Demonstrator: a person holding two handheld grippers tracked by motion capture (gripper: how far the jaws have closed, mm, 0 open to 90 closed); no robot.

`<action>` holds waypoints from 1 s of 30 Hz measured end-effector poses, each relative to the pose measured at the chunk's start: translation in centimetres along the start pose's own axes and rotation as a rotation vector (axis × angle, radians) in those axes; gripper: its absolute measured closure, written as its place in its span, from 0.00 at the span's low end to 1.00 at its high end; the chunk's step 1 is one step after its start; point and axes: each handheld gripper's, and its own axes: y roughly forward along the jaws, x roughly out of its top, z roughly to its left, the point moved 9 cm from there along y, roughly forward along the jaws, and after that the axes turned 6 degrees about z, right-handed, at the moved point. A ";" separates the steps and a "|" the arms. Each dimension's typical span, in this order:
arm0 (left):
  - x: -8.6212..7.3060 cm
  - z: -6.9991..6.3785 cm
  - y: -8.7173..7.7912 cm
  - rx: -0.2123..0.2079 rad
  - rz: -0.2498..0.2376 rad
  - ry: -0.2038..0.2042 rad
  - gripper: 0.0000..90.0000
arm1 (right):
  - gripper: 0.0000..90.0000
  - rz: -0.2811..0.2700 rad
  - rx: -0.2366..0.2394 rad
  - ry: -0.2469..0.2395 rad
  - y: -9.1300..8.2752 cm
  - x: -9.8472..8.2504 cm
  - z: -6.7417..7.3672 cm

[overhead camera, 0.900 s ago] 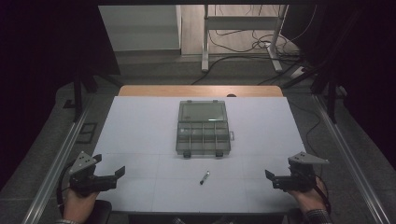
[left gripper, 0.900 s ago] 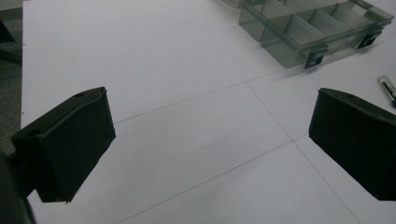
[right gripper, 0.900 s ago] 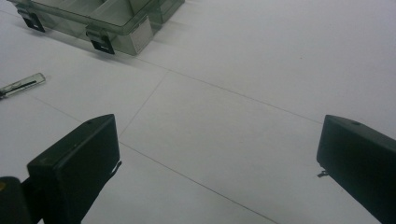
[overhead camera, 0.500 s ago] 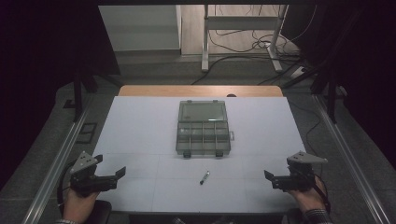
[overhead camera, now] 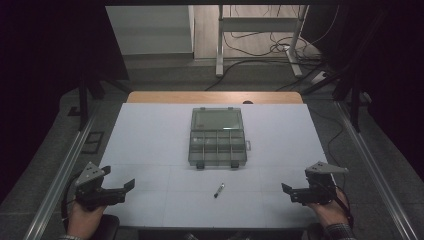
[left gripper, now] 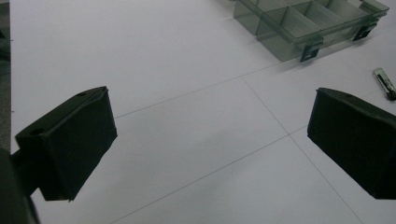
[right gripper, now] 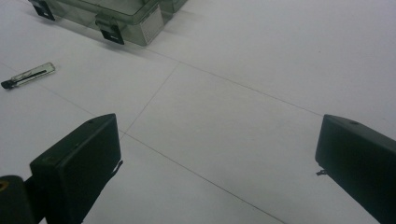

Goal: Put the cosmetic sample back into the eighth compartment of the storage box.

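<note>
Nothing moved | compartment box [overhead camera: 218,138]: closed, contents unclear | both hand-held grippers: jaws apart, empty

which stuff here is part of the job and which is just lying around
In the job:
- clear box, shut, mid-table
- small pen-like item in front of it
- left tool and right tool, both open, empty

Lying about:
- cables on the floor beyond the table
- desk legs
</note>
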 end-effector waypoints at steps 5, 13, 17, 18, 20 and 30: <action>0.0 0.0 0.1 -0.003 0.002 0.000 0.02 | 0.01 0.010 0.018 -0.005 0.2 0.1 0.3; 0.0 0.0 0.0 -0.007 0.002 -0.004 0.02 | 0.01 0.001 0.054 -0.026 0.5 0.9 1.2; 0.0 0.0 0.1 -0.008 0.003 -0.005 0.02 | 0.01 0.001 0.061 -0.032 0.6 1.1 1.4; 0.0 0.0 0.1 -0.008 0.003 -0.006 0.02 | 0.01 0.001 0.063 -0.034 0.6 1.2 1.5; 0.0 0.0 0.1 -0.009 0.003 -0.006 0.02 | 0.01 -0.002 0.072 -0.036 0.7 1.4 1.7; 0.0 0.0 0.1 -0.010 0.004 -0.008 0.02 | 0.00 0.006 0.105 -0.063 1.0 2.4 2.9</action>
